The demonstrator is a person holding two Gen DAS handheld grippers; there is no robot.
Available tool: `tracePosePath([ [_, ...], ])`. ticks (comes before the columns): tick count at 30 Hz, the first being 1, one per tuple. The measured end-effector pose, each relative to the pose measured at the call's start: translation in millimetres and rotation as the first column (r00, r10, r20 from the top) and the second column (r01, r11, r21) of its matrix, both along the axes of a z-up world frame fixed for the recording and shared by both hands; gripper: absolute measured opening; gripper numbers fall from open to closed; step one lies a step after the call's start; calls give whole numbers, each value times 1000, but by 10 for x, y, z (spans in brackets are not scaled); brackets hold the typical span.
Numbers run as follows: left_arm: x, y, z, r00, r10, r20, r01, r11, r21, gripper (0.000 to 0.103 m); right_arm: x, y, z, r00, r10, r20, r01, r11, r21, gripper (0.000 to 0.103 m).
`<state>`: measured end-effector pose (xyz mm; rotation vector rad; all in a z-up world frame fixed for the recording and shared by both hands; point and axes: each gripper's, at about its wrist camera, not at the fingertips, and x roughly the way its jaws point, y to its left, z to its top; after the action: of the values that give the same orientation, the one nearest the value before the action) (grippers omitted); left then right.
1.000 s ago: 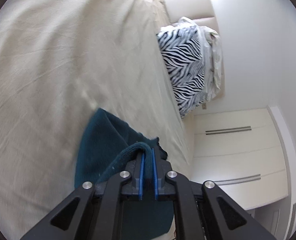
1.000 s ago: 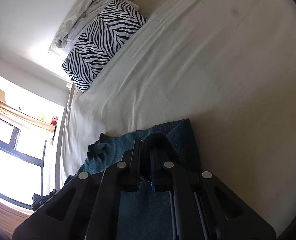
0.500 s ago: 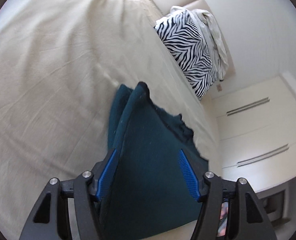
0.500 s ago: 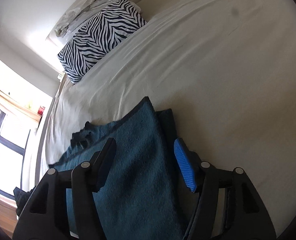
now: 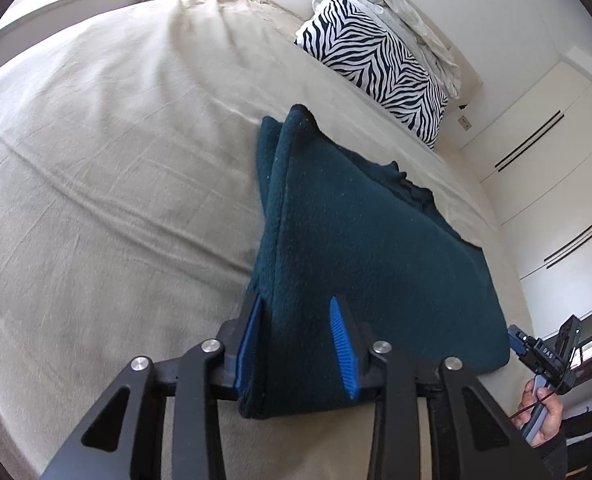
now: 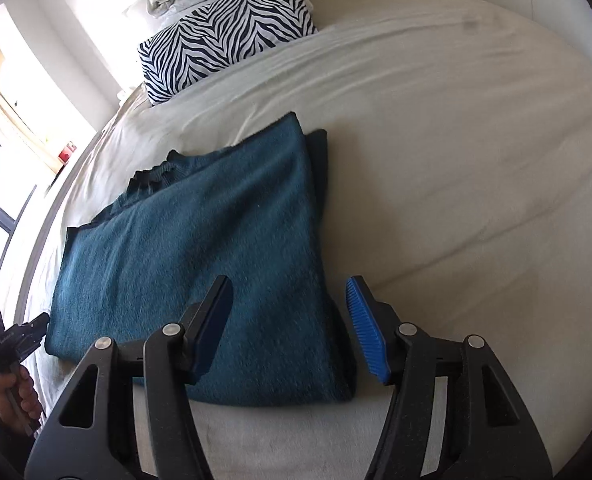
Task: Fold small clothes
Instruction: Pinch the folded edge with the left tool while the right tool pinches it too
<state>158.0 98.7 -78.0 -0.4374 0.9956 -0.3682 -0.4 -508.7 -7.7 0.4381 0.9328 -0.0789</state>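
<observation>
You had the bed (image 6: pixel 475 128) as your work surface, its pale sheet spread under everything, with a zebra-print pillow (image 6: pixel 224 36) up at the head, well apart from the work. The teal sweater (image 6: pixel 200 256) lay flat on the sheet near the bed's near edge, doubled over on itself, its ribbed collar (image 6: pixel 152 174) peeking out at the far side and a second layer showing along one edge.

Judging by that, you were at the end of one fold: the garment was laid down and you were between grips. Your right gripper (image 6: pixel 292 328) stood with its jaws apart over the sweater's near corner and closing, the pads clear of the cloth. Your left gripper (image 5: pixel 296 344) had its jaws narrower, also closing, straddling the near folded edge; one pad looked close against the fabric, but it did not seem pinched.

The next move probably called for taking the near edge at both corners, through all layers, and carrying it over toward the collar. Catch only the top layer and the fold would likely slide open.
</observation>
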Motion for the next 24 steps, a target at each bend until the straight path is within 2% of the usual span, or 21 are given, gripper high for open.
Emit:
tracePosePath([
  [3, -38, -29, -25, 1000, -8, 1, 7, 999, 36, 28, -52, 13, -38, 1000, 17, -4, -17, 1000, -5, 53],
  [5, -36, -24, -42, 1000, 0, -2, 0, 999, 45, 20, -63, 20, -57, 1000, 26, -13, -26, 1000, -13, 46],
  [7, -39, -13, -51, 1000, 7, -3, -6, 999, 47, 16, -86, 23, -68, 1000, 25, -14, -25, 999, -23, 41],
  [9, -50, -25, -45, 1000, 6, 0, -7, 998, 61, 16, -94, 16, -72, 1000, 24, -14, -24, 999, -24, 34],
  [12, -70, -59, -21, 1000, 0, 8, -1, 995, 96, 16, -95, 15, -65, 1000, 28, -12, -29, 999, -28, 33],
  [16, -97, -98, 7, 1000, -2, 21, -1, 991, 134, 16, -97, 31, -43, 999, 34, -16, -35, 998, -61, 21],
  [18, -109, -101, 19, 1000, -1, 27, -3, 990, 144, 15, -112, 11, -37, 1000, 27, -13, -28, 998, -58, 20],
  [22, -119, -112, 17, 999, -2, 32, -3, 987, 161, 10, -121, 4, -37, 999, 22, -25, -24, 996, -80, 7],
  [24, -129, -114, 21, 999, 0, 37, -6, 986, 166, 9, -138, 16, -6, 1000, 19, -15, -20, 995, -95, 6],
])
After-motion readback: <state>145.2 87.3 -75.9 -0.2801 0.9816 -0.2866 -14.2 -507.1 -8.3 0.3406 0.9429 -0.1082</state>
